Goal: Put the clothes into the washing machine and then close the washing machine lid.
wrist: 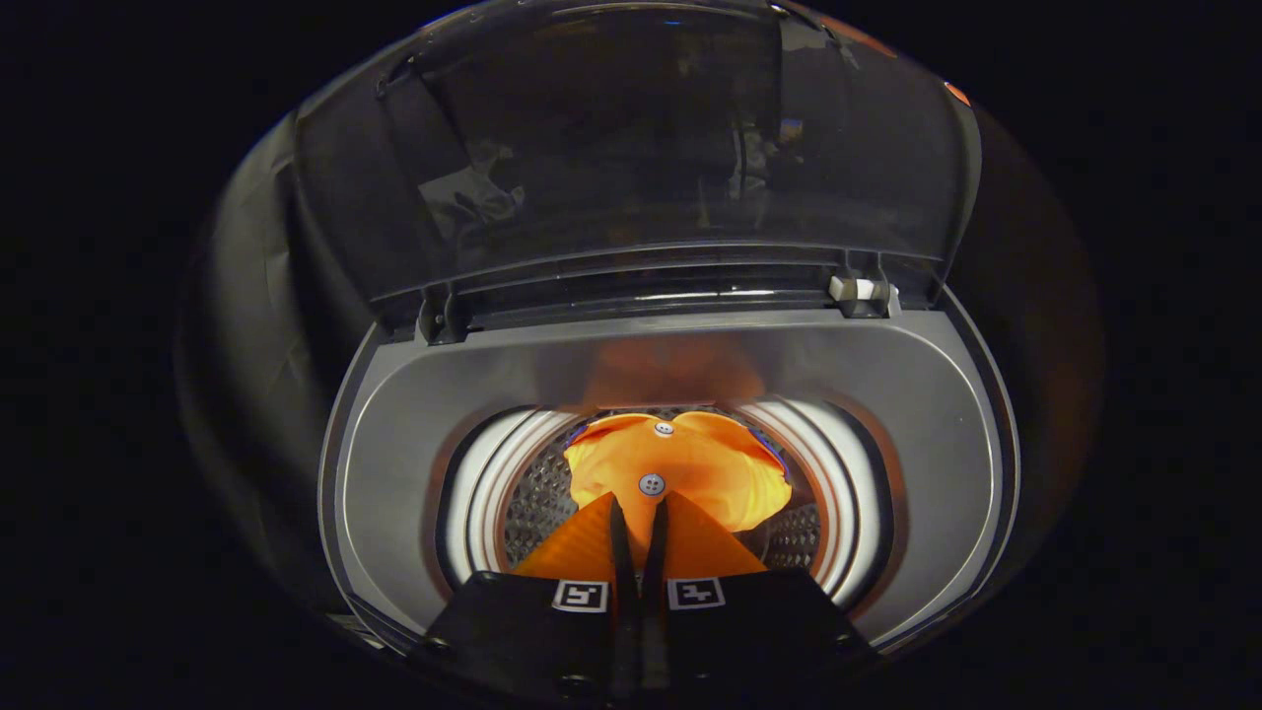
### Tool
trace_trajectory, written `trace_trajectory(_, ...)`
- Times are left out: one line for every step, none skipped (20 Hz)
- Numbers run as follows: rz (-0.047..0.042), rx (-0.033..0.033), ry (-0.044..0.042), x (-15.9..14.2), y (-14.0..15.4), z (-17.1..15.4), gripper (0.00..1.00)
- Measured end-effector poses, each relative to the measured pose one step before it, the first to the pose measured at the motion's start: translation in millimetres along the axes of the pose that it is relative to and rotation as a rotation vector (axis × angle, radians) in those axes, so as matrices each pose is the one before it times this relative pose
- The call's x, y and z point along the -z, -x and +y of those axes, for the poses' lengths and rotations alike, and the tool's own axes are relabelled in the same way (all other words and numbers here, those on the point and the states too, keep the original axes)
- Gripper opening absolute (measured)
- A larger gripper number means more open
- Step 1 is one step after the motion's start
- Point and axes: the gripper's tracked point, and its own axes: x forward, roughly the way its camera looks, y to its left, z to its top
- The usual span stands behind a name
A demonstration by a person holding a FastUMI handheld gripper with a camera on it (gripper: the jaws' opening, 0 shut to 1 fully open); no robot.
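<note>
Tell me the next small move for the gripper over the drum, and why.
Probably open the gripper and let go. Its fingers are nearly closed on the orange garment, which already hangs inside the washing machine drum, below the grey top opening. The clear lid stands raised behind, so closing it can follow once the cloth drops.

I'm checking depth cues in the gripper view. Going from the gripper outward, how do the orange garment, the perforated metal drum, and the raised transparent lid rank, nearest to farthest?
1. Orange garment with grey buttons: pinched between the gripper's closed fingers, hanging just ahead.
2. Perforated metal drum: below, around the garment.
3. Raised transparent lid: beyond the opening, hinged at the back.
</note>
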Motion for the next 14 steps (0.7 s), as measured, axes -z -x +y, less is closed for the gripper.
trace_trajectory(0.00016, 0.00086, 0.00095, -1.28, -0.32, -0.48, 0.08)
trace_trajectory(-0.00078, -0.00013, -0.00048, 0.43, 0.12, -0.32, 0.08)
trace_trajectory(-0.00495, 0.00157, -0.00374, -1.72, -0.05, 0.31, 0.09)
trace_trajectory(-0.00514, -0.00238, -0.00429, -0.04, 0.73, -0.69, 0.08)
trace_trajectory(-0.00083, -0.00075, -0.00557, -1.66, -0.56, -0.14, 0.14)
trace_trajectory(0.00575, 0.01291, -0.00313, 1.36, 1.89, -3.14, 0.18)
trace_trajectory(-0.00665, 0.00726, -0.00065, -2.61, 0.62, -3.17, 0.35)
trace_trajectory(-0.00384, 0.01140, 0.00088, -0.06, -0.79, -2.54, 0.51)
trace_trajectory(0.00203, -0.00078, -0.00130, -1.09, 1.02, -0.37, 0.68)
trace_trajectory(0.00244, -0.00122, -0.00003, 1.53, 2.65, -0.01, 0.84)
trace_trajectory(0.00212, 0.00166, 0.00062, 0.12, 1.07, -0.53, 1.00)
trace_trajectory(-0.00030, -0.00008, -0.00260, 0.70, 0.25, -0.44, 1.00)
trace_trajectory(0.00144, -0.00074, -0.00214, 0.56, 1.30, -0.02, 0.99)
trace_trajectory(0.00171, -0.00116, -0.00251, 1.51, 0.77, 0.12, 0.99)
